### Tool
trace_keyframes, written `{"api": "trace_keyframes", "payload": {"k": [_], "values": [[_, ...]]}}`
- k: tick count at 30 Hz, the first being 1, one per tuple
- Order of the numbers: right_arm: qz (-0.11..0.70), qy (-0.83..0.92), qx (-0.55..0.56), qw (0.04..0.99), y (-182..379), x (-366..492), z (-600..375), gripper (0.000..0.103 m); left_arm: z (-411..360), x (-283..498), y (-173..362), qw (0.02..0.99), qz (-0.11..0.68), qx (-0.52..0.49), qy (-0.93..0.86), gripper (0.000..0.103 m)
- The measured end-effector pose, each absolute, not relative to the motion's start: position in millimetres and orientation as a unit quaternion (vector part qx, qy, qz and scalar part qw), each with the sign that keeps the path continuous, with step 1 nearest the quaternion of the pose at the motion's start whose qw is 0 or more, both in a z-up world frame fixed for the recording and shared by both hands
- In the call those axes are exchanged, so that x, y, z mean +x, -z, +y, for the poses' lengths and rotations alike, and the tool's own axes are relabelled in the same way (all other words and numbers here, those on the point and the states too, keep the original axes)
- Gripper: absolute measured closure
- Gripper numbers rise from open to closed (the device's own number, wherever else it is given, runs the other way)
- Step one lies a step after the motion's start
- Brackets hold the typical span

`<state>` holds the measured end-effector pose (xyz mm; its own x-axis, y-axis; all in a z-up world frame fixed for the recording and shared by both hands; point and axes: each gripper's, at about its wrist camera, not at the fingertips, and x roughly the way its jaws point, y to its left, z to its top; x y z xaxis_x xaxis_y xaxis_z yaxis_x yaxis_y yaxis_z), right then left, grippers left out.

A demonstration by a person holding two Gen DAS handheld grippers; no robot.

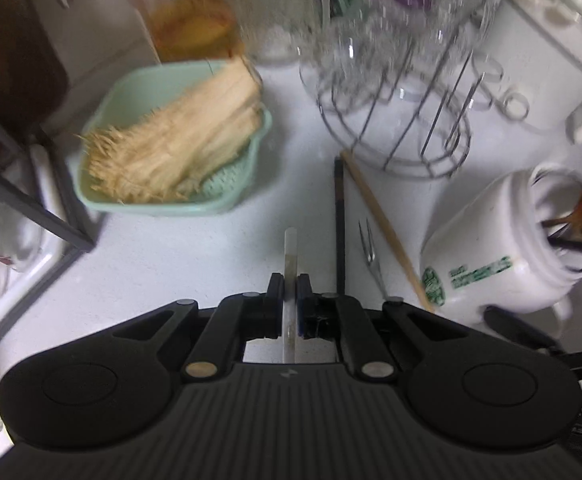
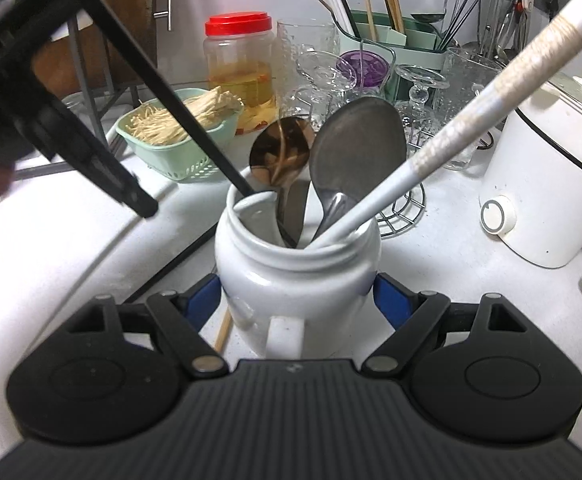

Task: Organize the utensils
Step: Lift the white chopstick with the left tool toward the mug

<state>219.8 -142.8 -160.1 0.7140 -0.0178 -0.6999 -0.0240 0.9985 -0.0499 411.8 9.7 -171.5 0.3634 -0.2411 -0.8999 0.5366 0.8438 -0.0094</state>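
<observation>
The left gripper (image 1: 290, 292) is closed on a thin white chopstick (image 1: 290, 248), its pads pinching the shaft partway along, with the tip projecting toward 12 o'clock over the white counter (image 1: 179, 256). The grip is narrow and centred, and the chopstick runs straight along the fingers.

At 1 to 2 o'clock from that gripper, three utensils lie loose on the counter: a black chopstick (image 1: 339, 220), a small metal fork (image 1: 372, 256) and a wooden chopstick (image 1: 383, 224). The wooden one's lower end passes just beside the white jar (image 1: 491, 248).

The right gripper (image 2: 297, 300) has its jaws set wide around the jar's (image 2: 297, 276) body, blue pads against both flanks, holding it steady. Inside already stand a grey spoon (image 2: 357, 148), a bronze spoon (image 2: 281, 152), a white chopstick with a patterned band (image 2: 471, 120) and a black chopstick (image 2: 195, 128).

Judgement: the step in hand is carrying the pinched chopstick to the jar. It is done well by raising it clear of the loose utensils, tilting it near upright, and entering the mouth at the open gap (between the leaning handles), then releasing only once the tip is below the rim. The jar should remain clamped, since a knock from the crowded handles could tip it.
</observation>
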Motion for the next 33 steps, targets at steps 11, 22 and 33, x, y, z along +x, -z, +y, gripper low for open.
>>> {"api": "trace_keyframes", "payload": {"k": [11, 22, 33], "values": [[0.375, -0.003, -0.030, 0.927, 160, 221, -141, 0.017, 37, 397, 98, 0.851, 0.461, 0.066, 0.243, 0.096], [0.372, -0.001, -0.031, 0.928, 160, 219, -140, 0.017, 45, 365, 51, 0.865, 0.425, 0.013, 0.266, 0.096], [0.374, -0.004, -0.031, 0.927, 160, 220, -140, 0.017, 24, 343, 25, 0.865, 0.401, 0.023, 0.299, 0.096]]}}
